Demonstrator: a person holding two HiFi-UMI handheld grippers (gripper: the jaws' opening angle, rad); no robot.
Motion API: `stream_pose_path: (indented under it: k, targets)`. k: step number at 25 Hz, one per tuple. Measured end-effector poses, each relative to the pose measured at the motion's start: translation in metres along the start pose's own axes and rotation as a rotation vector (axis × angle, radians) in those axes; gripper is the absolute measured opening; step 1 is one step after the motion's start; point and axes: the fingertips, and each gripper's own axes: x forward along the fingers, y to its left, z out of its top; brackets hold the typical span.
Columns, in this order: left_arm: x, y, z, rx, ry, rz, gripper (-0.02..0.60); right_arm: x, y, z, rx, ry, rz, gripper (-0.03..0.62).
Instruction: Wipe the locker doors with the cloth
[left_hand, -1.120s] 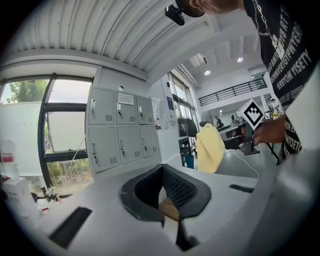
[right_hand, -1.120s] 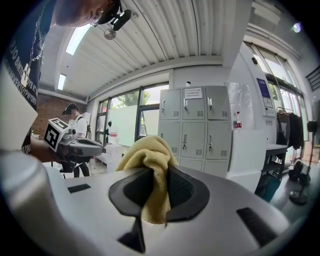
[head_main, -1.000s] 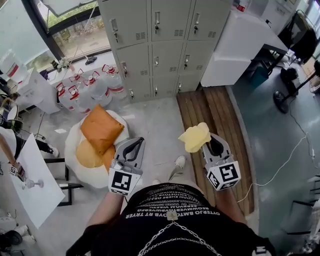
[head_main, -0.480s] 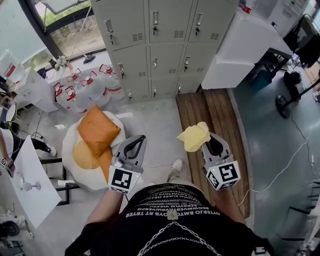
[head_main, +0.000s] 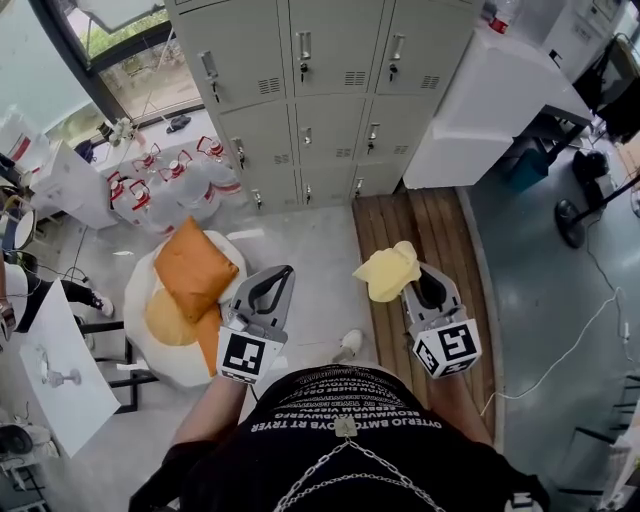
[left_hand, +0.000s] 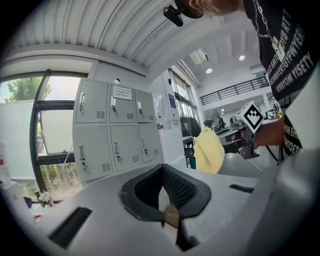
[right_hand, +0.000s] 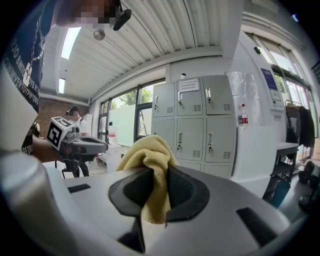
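Note:
The grey locker bank (head_main: 330, 90) stands ahead against the wall, all doors closed; it also shows in the left gripper view (left_hand: 112, 130) and the right gripper view (right_hand: 200, 125). My right gripper (head_main: 412, 277) (right_hand: 159, 172) is shut on a yellow cloth (head_main: 388, 270) (right_hand: 149, 155) that bunches above its jaws. My left gripper (head_main: 280, 272) (left_hand: 161, 169) is shut with nothing in it, held level beside the right one. Both grippers are well short of the lockers. The cloth (left_hand: 209, 151) also appears at the right of the left gripper view.
Several water jugs (head_main: 170, 175) stand left of the lockers. A white round seat (head_main: 145, 290) with orange cushions (head_main: 192, 265) lies at my left. A white cabinet (head_main: 490, 100) stands right of the lockers, with a wooden slatted platform (head_main: 430, 230) before it. A person (right_hand: 75, 117) is far off.
The lockers have drawn a little nearer and lower in the head view as the person stepped forward. Both grippers keep the same pose and the cloth stays held.

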Motion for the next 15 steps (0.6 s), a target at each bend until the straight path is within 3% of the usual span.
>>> stream_pose_path:
  k: [15]
  targets:
    - [0.082,-0.007,0.026,0.024,0.0,0.052,0.005,0.032,-0.091,0.015,-0.007,-0.042,0.049,0.06]
